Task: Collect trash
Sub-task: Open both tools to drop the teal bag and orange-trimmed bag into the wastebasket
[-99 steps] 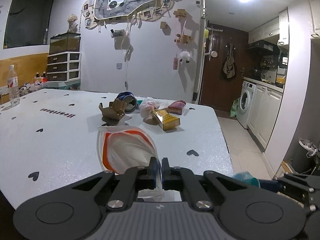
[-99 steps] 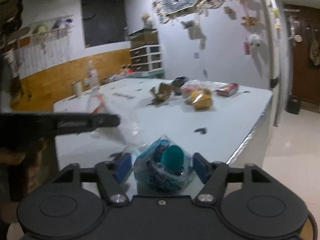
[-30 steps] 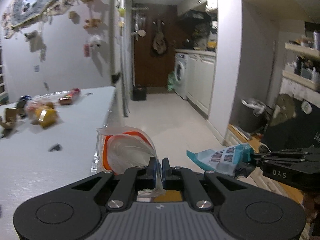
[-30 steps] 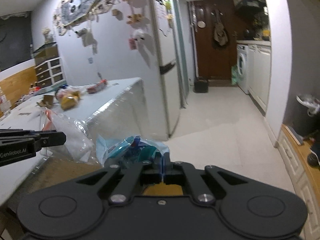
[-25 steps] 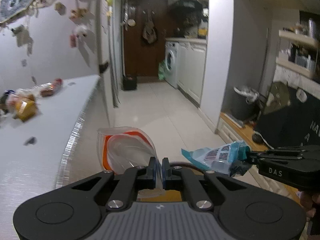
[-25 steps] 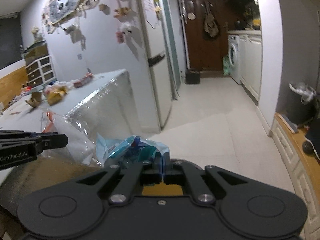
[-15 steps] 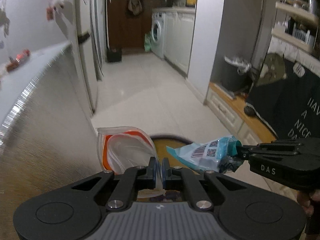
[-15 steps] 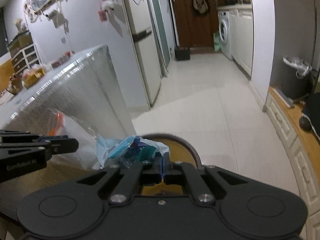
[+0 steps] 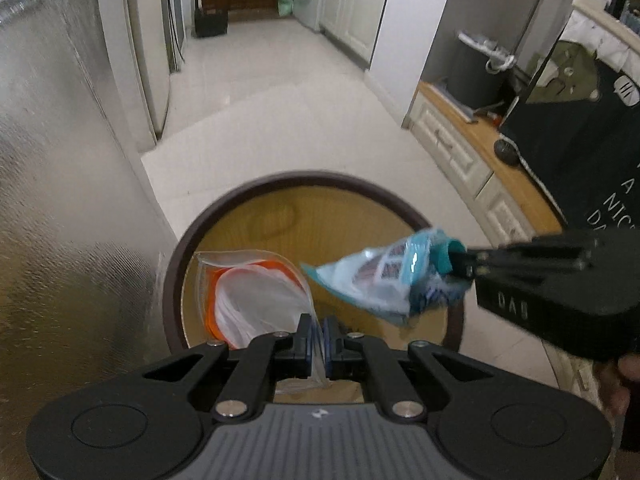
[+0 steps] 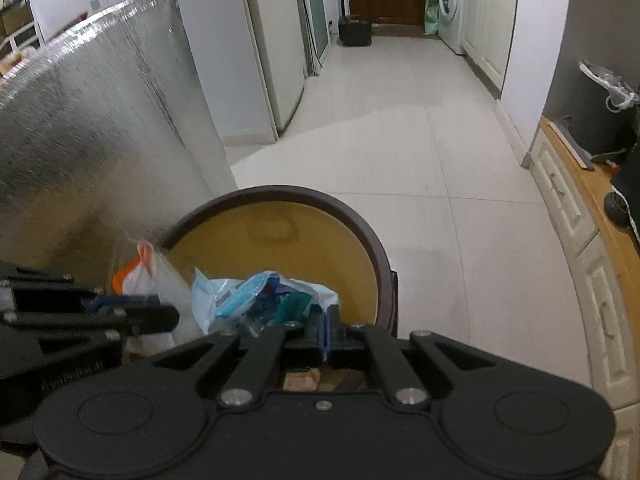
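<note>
White tile floor point(image 10: 400, 128) ran down a hallway, with the foil-covered side of the tabletop point(image 10: 88, 128) at left and a round bin point(image 9: 256, 190), dark rim and yellow liner, standing on the floor just beside it.

Both hand-held grippers pointed steeply down at the bin mouth. The left hand-held gripper point(image 9: 316, 334) was clamped shut on a thin edge of a clear bag point(image 9: 256, 296) with orange trim; the bag hung over the left part of the opening, inside the rim line as seen from the left wrist. The right hand-held gripper point(image 10: 322, 336) was pinched closed on a blue wrapper point(image 10: 256, 296), crumpled, with a barcode panel. In the left view the wrapper point(image 9: 384, 280) lay long axis roughly across the frame, its free tip pointing toward the bag, its held end at the right.

Key relation: both pieces sat above the liner, side by side, near but apart; bin straight below and ahead of both. Neither arm looked clearly nearer. The wrapper sat closer to the right rim, so it seemed the more likely to catch there. Likely next: release, both could drop in.
</note>
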Demonstrator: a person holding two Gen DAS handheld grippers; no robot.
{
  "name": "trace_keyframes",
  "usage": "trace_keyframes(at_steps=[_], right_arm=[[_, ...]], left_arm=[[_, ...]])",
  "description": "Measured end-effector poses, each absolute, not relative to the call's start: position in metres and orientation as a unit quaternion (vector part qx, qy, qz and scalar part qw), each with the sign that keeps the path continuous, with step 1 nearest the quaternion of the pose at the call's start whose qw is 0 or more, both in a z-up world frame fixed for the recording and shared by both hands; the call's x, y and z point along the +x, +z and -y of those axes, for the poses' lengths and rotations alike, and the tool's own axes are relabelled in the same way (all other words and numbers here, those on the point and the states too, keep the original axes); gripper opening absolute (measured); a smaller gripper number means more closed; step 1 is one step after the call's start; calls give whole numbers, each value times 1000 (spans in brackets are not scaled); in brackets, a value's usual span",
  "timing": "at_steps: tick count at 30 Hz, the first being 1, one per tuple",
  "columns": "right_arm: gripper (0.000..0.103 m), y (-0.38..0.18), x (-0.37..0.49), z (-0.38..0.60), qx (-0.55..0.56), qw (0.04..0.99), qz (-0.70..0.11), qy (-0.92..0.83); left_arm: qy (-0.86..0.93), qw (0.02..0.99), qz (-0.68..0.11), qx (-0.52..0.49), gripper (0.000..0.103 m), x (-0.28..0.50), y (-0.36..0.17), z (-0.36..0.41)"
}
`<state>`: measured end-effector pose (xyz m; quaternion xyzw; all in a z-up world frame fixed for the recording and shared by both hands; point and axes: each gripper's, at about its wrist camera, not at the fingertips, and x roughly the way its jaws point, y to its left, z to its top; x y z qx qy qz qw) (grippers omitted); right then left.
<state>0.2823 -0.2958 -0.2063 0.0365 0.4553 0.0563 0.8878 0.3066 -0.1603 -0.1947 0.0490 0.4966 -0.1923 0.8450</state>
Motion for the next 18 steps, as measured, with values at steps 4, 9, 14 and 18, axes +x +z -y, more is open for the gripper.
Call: trace_keyframes(at_steps=[4, 9, 14, 18], right_arm=[[2, -214, 307, 292, 18, 883, -465, 54], [2, -226, 339, 284, -6, 873, -484, 61], [6, -234, 360, 271, -27, 862, -501, 74], [17, -237, 367, 271, -24, 858, -506, 82]], left_arm=[[-186, 833, -520, 44, 8, 321, -213, 161], [-184, 818, -544, 35, 10, 331, -231, 156], [-184, 814, -551, 28, 15, 336, -239, 156], [-179, 810, -557, 35, 43, 335, -241, 155]])
